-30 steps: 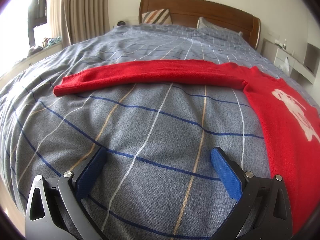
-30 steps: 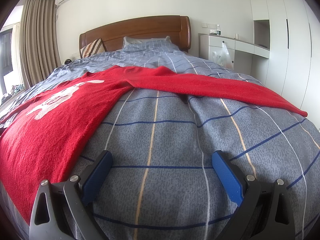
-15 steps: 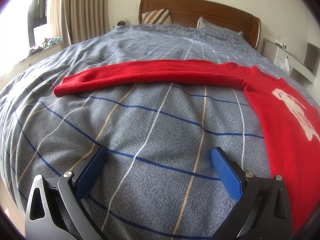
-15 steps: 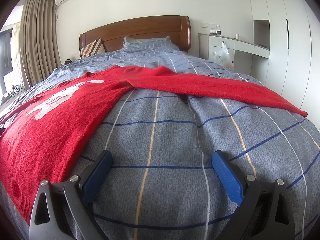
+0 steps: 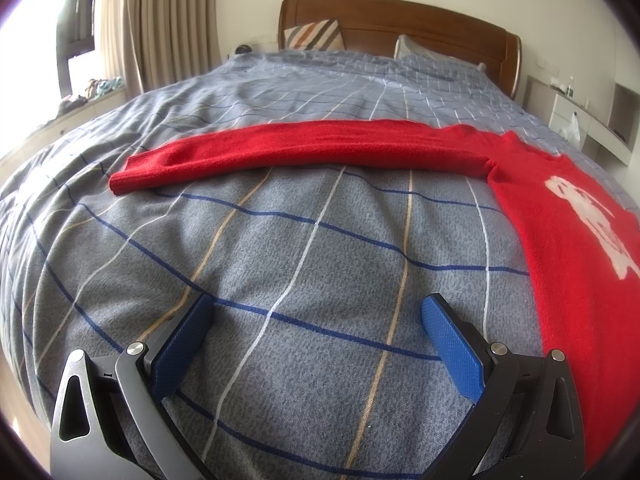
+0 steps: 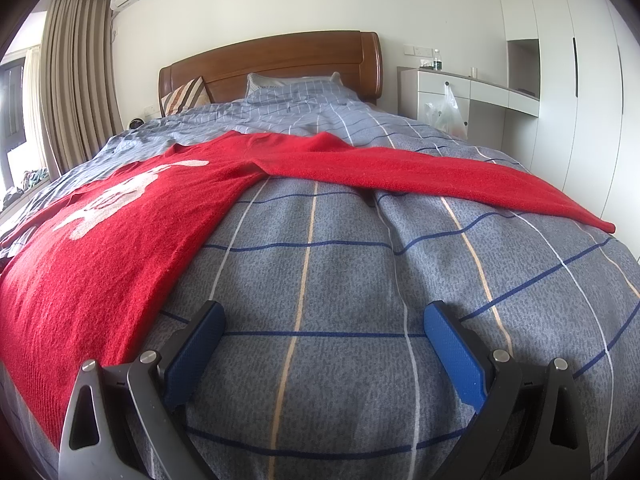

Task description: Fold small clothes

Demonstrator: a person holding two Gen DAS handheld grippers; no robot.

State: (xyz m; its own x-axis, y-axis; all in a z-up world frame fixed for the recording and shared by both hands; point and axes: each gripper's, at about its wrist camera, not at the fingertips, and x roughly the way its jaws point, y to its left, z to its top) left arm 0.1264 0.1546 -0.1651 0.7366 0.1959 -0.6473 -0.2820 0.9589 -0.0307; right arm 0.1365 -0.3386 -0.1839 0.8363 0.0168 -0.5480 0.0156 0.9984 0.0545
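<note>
Nearest you, both tools sit low in their frames: the left gripper (image 5: 316, 332) and the right gripper (image 6: 322, 338) gape wide with nothing between the blue pads, over bare bedspread (image 5: 304, 248). Beyond lies the red sweater (image 6: 120, 236), soft, limp knit, probably light. Its long axis runs cuff to cuff across the bed. Pinch the left cuff (image 5: 120, 184) and right cuff (image 6: 600, 224).

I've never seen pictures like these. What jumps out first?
A bright red sweater lies spread flat on the grey checked bed, a white figure on its front and its sleeves stretched out sideways. At the bottom of each view, a gripper's blue fingers stand wide open, holding nothing.
</note>
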